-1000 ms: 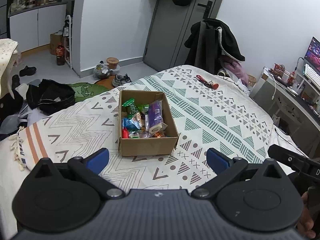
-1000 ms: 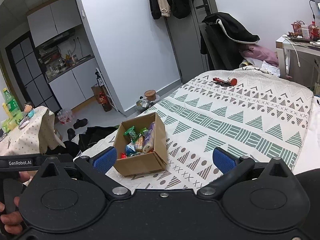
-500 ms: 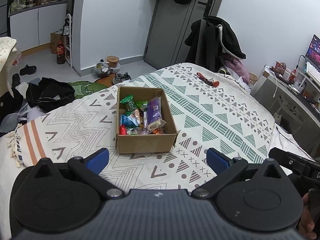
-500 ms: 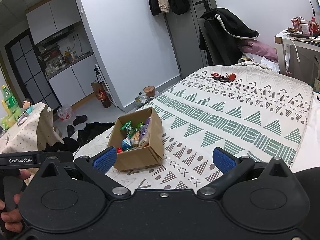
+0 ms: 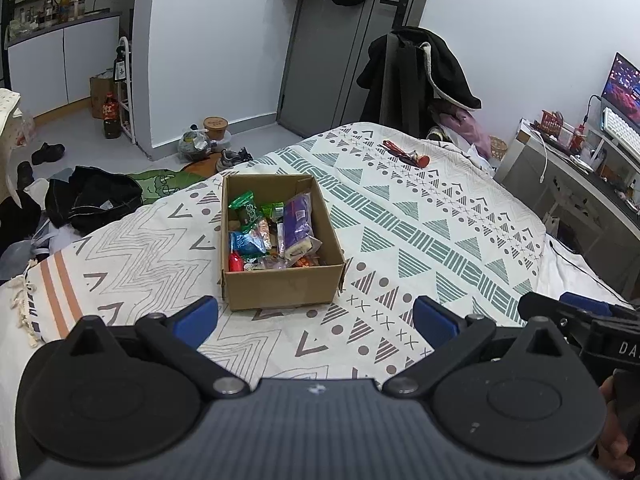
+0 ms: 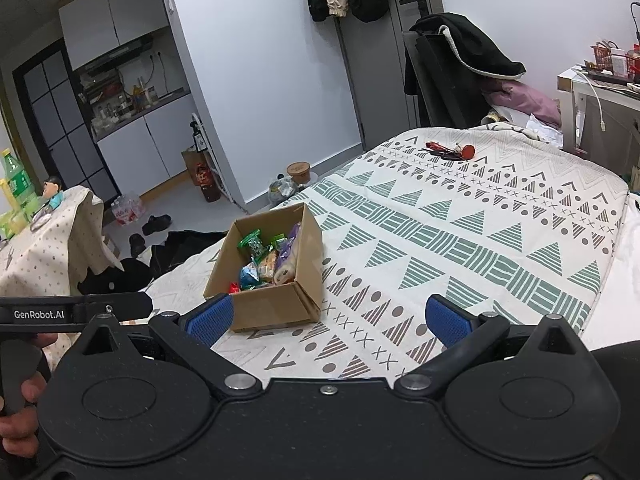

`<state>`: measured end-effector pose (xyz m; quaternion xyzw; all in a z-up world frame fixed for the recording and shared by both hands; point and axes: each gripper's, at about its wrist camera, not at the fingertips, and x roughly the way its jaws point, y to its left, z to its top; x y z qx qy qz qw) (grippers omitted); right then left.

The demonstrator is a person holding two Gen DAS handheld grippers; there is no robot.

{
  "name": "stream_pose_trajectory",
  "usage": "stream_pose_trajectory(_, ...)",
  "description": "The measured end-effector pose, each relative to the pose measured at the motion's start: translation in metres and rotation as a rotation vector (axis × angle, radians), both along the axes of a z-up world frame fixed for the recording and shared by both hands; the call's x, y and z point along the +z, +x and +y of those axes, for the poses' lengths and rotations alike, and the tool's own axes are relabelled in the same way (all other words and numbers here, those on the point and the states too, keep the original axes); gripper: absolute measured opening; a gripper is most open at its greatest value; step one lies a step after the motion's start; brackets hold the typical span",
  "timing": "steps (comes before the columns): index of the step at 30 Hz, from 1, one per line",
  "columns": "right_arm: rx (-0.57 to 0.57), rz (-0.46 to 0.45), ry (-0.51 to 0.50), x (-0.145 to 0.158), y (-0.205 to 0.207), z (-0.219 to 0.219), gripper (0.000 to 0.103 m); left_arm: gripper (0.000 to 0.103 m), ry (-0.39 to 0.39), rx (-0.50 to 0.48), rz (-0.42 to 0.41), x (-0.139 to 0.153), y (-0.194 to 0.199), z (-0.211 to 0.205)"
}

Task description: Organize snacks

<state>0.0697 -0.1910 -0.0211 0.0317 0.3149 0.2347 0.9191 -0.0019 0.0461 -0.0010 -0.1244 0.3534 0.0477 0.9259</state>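
An open cardboard box (image 5: 280, 292) stands on the patterned bedspread (image 5: 420, 240), full of snack packets: a green one (image 5: 246, 210), a purple one (image 5: 297, 222), a blue one (image 5: 246, 242) and others. It also shows in the right wrist view (image 6: 272, 308). My left gripper (image 5: 316, 318) is open and empty, just in front of the box. My right gripper (image 6: 328, 316) is open and empty, in front of the box and to its right. Each gripper shows at the edge of the other's view.
A red-handled tool (image 5: 404, 154) lies at the far end of the bed. A chair draped with a black coat (image 5: 416, 76) stands behind the bed. A desk (image 5: 580, 168) is on the right. Clothes and shoes (image 5: 92, 196) lie on the floor on the left.
Both grippers have pulled back and risen slightly, so the box sits a little farther away and more squarely ahead. Both stay open and empty.
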Motion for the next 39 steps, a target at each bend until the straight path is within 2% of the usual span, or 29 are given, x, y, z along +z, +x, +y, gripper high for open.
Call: stream_pose_trajectory(39,0.004,0.001,-0.003,0.0003,-0.0013,0.0004,0.103,0.103,0.004,0.01,0.006,0.0009,-0.0015,0.0046)
